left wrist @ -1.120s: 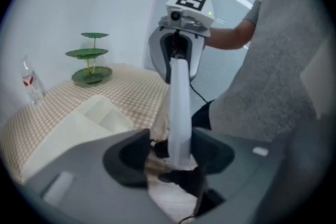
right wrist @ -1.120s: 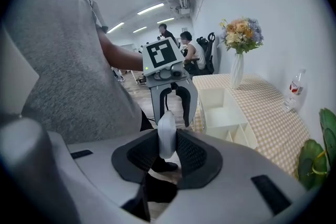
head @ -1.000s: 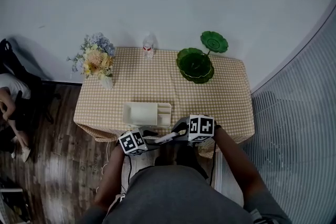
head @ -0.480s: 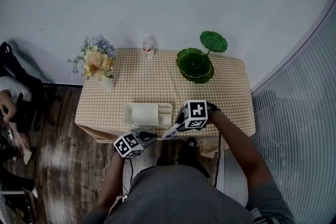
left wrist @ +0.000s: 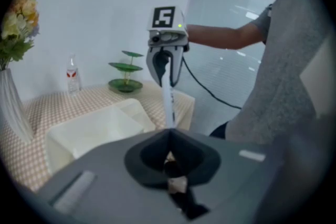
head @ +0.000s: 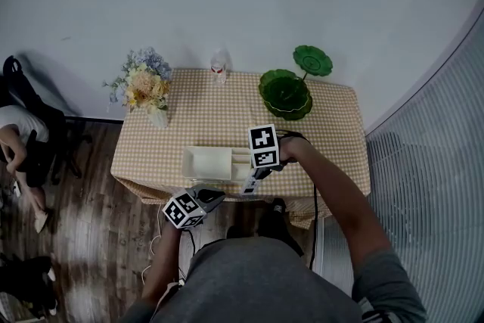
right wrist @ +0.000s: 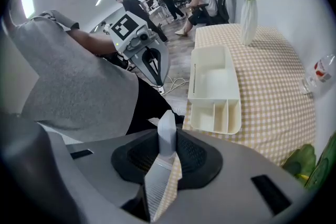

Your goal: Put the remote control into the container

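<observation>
Still to drop in: remote control (right wrist: 167, 134) clamped in right gripper (head: 257, 172) jaws, seemingly just short of the compartmented container (head: 198, 163) on the desk (head: 227, 117), with left gripper (head: 208, 198) jaws just closed, empty.

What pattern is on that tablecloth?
The tablecloth has tan-and-white checks; clearest in the right gripper view.

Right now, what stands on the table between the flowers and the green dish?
A small clear bottle stands there; the head view shows it.
</observation>
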`<state>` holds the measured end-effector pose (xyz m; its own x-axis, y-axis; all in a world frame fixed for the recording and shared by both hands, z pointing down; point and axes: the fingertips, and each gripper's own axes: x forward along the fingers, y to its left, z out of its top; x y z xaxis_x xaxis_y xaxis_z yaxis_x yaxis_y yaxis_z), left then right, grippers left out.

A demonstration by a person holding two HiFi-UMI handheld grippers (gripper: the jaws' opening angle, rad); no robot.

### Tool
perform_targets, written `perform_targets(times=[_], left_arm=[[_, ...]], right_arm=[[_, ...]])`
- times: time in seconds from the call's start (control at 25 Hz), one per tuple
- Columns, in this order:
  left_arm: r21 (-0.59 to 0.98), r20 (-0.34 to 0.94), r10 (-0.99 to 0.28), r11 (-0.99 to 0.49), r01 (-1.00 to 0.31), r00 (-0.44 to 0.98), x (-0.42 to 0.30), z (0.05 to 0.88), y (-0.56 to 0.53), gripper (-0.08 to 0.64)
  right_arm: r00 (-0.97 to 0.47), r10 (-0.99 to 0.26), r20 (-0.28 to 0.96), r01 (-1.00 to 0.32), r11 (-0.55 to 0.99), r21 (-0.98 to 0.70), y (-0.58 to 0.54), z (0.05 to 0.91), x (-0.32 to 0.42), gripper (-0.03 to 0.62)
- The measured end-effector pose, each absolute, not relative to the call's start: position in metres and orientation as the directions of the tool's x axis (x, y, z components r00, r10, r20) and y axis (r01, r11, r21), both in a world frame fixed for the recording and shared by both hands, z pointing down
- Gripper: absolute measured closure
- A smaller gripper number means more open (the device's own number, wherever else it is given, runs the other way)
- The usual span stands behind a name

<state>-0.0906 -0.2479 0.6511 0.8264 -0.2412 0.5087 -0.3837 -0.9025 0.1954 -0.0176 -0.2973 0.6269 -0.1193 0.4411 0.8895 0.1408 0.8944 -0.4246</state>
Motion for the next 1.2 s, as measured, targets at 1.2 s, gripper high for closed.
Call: perform_targets(times=[1.2], left_arm=[[0.257,0.535,-0.205,-0.885,-0.389,0.82,-0.097,0.668,-0.226,0.56]], right_arm=[[0.122,0.416,0.901,-0.011,0.909,-0.418,-0.355,0.68,-0.054,0.486]])
